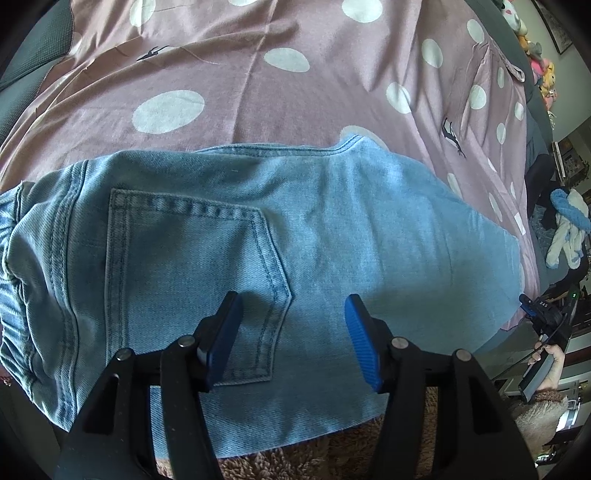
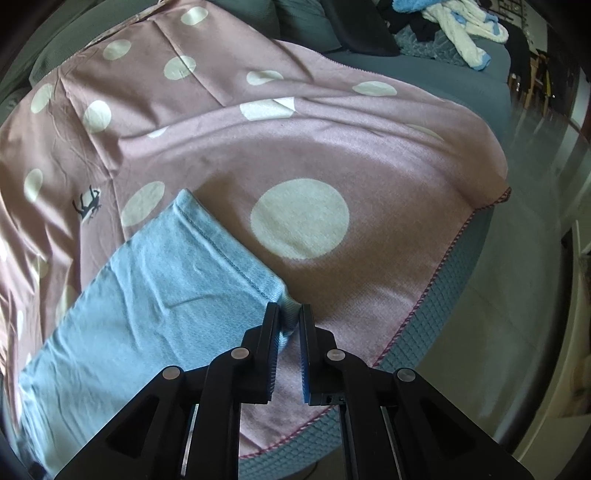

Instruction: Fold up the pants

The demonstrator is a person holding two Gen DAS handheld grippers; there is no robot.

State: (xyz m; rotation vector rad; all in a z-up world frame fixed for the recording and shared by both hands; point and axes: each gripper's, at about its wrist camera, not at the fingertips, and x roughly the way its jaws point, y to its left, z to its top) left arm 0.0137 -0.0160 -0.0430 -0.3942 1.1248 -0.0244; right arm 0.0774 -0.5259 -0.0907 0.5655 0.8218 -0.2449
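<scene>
Bed (image 2: 436,306): teal quilted mattress edge showing beyond the spread.

Spread (image 1: 229,85): mauve cloth with white dots and small dark animal figures, laid over the bed; it carries the pants.

Pants (image 1: 332,229): light blue denim, lying flat on the spread, seat side up. The waistband end lies at the left of the left wrist view; one leg runs away from it, and its hem (image 2: 221,243) shows in the right wrist view beside a large white dot.

Back pocket (image 1: 192,280): stitched patch on the seat of the pants, near the waistband end.

Pile of clothes (image 2: 454,29): white, blue and dark pieces, on the bed well apart from the pants, past the spread's far edge.

Left claw (image 1: 293,325): held above the pants at the pocket's point, jaws wide, nothing between them.

Right claw (image 2: 289,321): at the hem corner of the pants, jaws narrow, pinched on that corner.
</scene>
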